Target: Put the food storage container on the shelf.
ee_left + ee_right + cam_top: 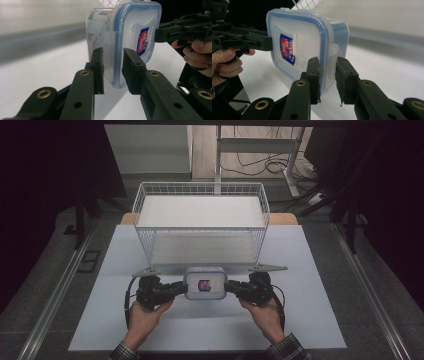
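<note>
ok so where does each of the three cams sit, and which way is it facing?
High view: fixed above the person's side, looking forward and down on the table, wire basket and lidded plastic container; forearms, both hands, left gripper and right gripper show.
Left gripper view: rides the left gripper, looking along its jaws at the container's side latch; opposite hand beyond.
Right gripper view: rides the right gripper, mirrored, at the container's other latch.
Shared: both gripper views see the container and the opposite gripper.

Lab: rail-framed table [300, 320], floor cables [260, 167]
</note>
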The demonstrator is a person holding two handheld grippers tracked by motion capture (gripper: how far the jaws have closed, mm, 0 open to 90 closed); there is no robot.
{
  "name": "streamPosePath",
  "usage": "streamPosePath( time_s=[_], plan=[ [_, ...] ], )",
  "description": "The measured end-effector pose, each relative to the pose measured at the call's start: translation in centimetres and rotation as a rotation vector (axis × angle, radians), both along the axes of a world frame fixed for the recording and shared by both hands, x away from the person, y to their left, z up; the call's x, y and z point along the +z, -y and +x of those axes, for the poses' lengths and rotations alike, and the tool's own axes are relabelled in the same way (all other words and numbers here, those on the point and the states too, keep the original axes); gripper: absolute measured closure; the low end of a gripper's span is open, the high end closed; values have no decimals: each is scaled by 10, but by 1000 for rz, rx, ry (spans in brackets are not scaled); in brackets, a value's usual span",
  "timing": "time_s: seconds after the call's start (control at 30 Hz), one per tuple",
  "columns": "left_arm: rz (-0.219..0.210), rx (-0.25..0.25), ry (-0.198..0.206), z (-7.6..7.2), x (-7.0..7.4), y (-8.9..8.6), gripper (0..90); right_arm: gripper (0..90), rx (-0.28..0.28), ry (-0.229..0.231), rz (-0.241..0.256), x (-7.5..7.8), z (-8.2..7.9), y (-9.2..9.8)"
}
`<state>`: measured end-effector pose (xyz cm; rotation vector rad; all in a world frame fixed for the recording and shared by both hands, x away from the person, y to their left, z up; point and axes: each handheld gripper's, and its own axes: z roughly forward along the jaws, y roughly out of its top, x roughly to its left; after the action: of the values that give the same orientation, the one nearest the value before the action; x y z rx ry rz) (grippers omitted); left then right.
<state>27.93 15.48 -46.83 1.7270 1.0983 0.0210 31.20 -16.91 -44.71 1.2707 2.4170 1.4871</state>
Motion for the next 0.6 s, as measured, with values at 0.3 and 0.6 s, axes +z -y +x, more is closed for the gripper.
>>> streamPosePath(
  time_s=[0.3,0.6],
  plan=[
    [19,7,45,23,40,-3,713,728,-5,31,16,30,18,-3],
    [19,24,88,43,78,-8,711,728,-16,67,38,67,39,-9]
  ],
)
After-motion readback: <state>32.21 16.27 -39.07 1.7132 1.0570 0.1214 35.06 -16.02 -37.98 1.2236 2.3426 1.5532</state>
